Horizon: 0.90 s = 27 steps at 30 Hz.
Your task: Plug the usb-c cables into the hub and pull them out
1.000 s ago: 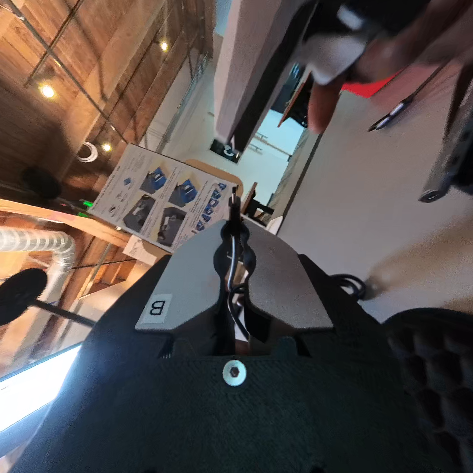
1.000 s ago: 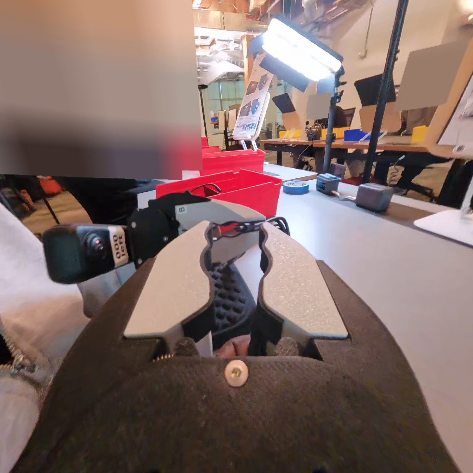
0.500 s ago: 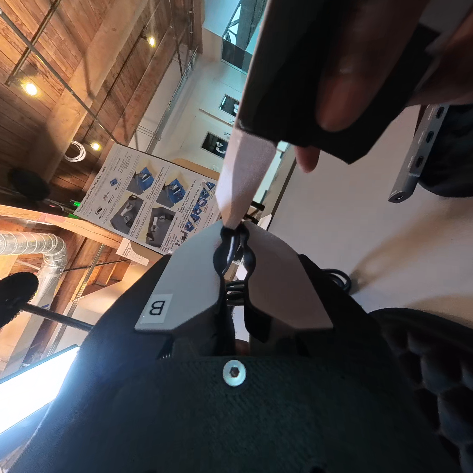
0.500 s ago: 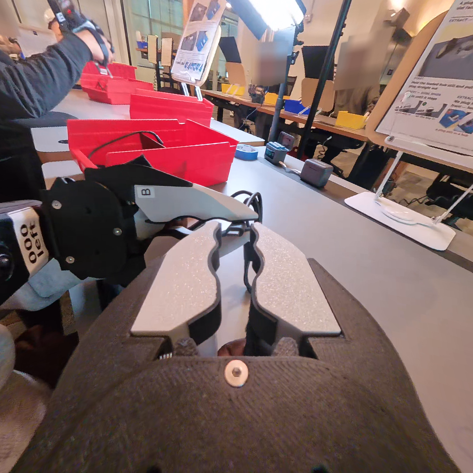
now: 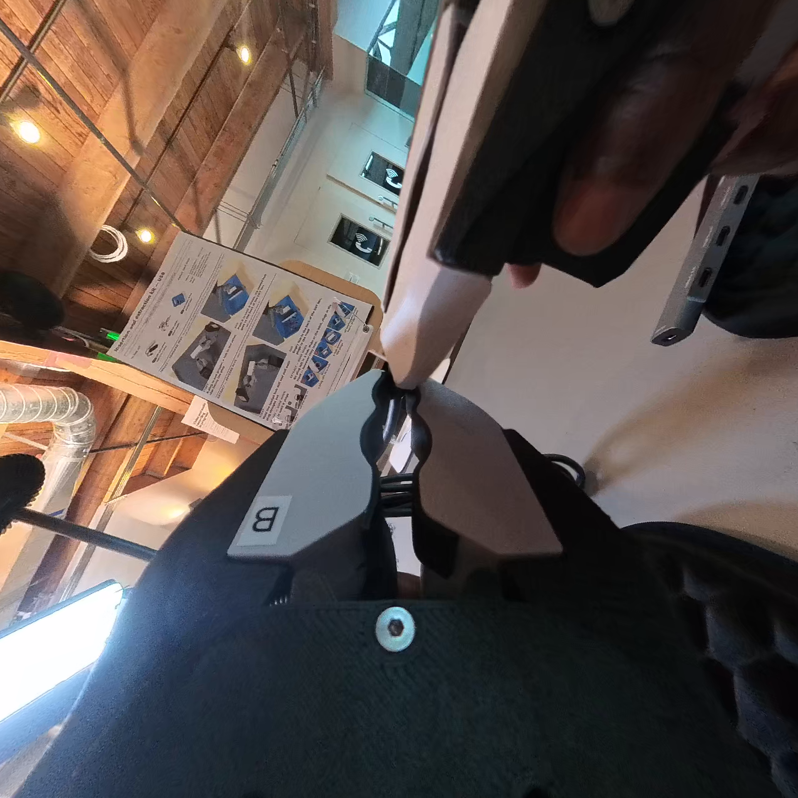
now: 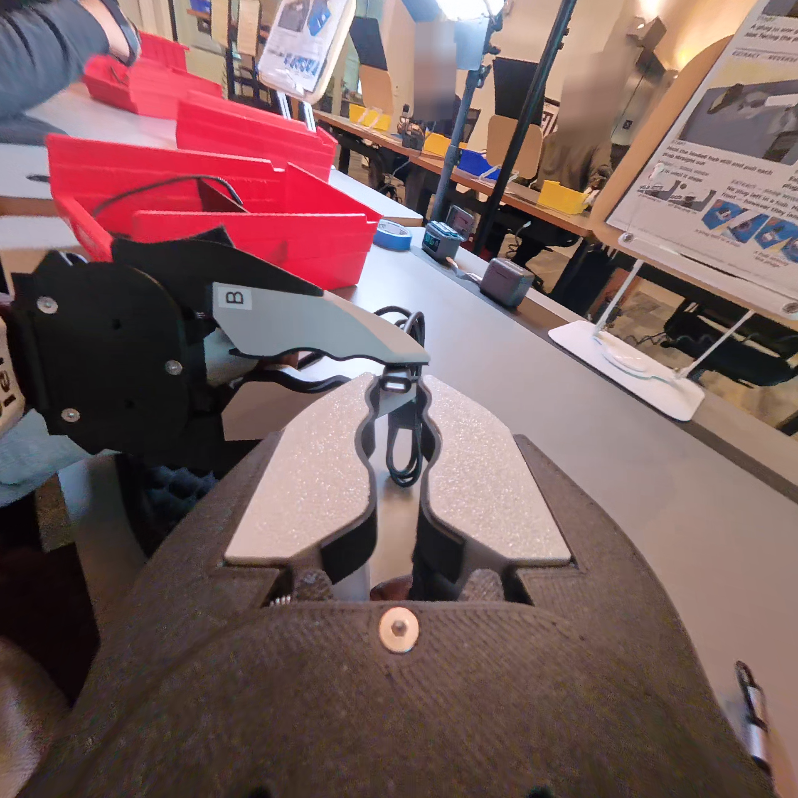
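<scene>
Pinching the black usb-c cable (image 6: 401, 449), left claw (image 6: 399, 367) meets part-open, empty right claw (image 6: 397, 391).

I see pale grey speckled fingers (image 6: 311, 470) on my right tool (image 6: 397, 388), set in a black textured body. The cable (image 6: 403, 457) is black with a silver plug. The bins (image 6: 242, 216) are bright red, the desk (image 6: 561, 453) flat grey, the hub (image 5: 708, 263) dark grey.

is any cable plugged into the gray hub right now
No, in the left wrist view the hub lies on the table with its visible ports all empty.
</scene>
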Each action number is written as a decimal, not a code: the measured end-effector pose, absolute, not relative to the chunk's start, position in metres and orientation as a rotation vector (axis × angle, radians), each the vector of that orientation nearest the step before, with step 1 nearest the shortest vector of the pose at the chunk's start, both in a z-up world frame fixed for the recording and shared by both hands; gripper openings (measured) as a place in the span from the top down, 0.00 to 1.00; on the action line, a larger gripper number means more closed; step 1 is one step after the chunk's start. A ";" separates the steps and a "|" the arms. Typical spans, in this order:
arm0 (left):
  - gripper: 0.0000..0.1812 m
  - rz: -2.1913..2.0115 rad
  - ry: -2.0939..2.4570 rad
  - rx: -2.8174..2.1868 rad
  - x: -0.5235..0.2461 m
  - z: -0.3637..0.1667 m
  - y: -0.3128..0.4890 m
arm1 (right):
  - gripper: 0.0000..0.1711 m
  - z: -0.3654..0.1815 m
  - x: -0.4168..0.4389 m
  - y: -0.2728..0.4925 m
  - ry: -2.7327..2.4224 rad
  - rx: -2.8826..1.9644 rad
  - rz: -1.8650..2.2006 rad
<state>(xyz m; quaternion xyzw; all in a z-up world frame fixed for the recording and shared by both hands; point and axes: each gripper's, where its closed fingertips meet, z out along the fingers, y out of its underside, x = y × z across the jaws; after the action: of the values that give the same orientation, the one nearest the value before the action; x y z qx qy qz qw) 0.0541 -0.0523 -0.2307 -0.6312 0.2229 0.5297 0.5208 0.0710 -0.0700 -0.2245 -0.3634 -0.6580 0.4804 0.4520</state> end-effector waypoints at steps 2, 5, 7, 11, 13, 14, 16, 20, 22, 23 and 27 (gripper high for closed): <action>0.96 1.274 0.546 -1.508 0.055 -0.232 -0.052 | 0.91 -0.225 0.071 -0.071 -1.637 -0.885 1.164; 0.96 1.271 0.550 -1.509 0.057 -0.232 -0.052 | 0.93 -0.226 0.071 -0.072 -1.639 -0.905 1.209; 0.96 1.271 0.545 -1.510 0.057 -0.232 -0.052 | 0.93 -0.227 0.071 -0.071 -1.641 -0.916 1.213; 0.88 1.136 0.434 -1.453 0.060 -0.222 -0.053 | 0.93 -0.221 0.071 -0.067 -1.601 -0.916 1.239; 0.77 0.967 0.311 -1.408 0.060 -0.209 -0.063 | 0.93 -0.214 0.071 -0.061 -1.565 -0.946 1.314; 0.76 0.848 0.242 -1.367 0.061 -0.201 -0.069 | 0.93 -0.210 0.071 -0.056 -1.538 -0.969 1.364; 0.76 0.513 0.135 -1.264 0.072 -0.186 -0.082 | 0.93 -0.207 0.070 -0.049 -1.503 -1.023 1.467; 0.76 -0.315 -0.099 -1.162 0.091 -0.185 -0.088 | 0.93 -0.201 0.071 -0.043 -1.424 -1.088 1.719; 0.75 -0.620 -0.163 -1.101 0.097 -0.189 -0.083 | 0.93 -0.197 0.075 -0.046 -1.391 -1.097 1.876; 0.74 -0.702 -0.203 -1.070 0.096 -0.190 -0.080 | 0.93 -0.194 0.077 -0.048 -1.373 -1.096 1.953; 0.74 -0.737 -0.216 -1.050 0.097 -0.193 -0.072 | 0.93 -0.188 0.091 -0.061 -1.404 -1.021 2.172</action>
<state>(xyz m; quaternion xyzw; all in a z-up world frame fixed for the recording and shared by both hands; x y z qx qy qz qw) 0.0966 -0.0723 -0.1929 -0.4889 -0.1007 -0.3431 0.7957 0.0909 -0.0611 -0.1882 -0.3613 -0.4967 0.7685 0.1796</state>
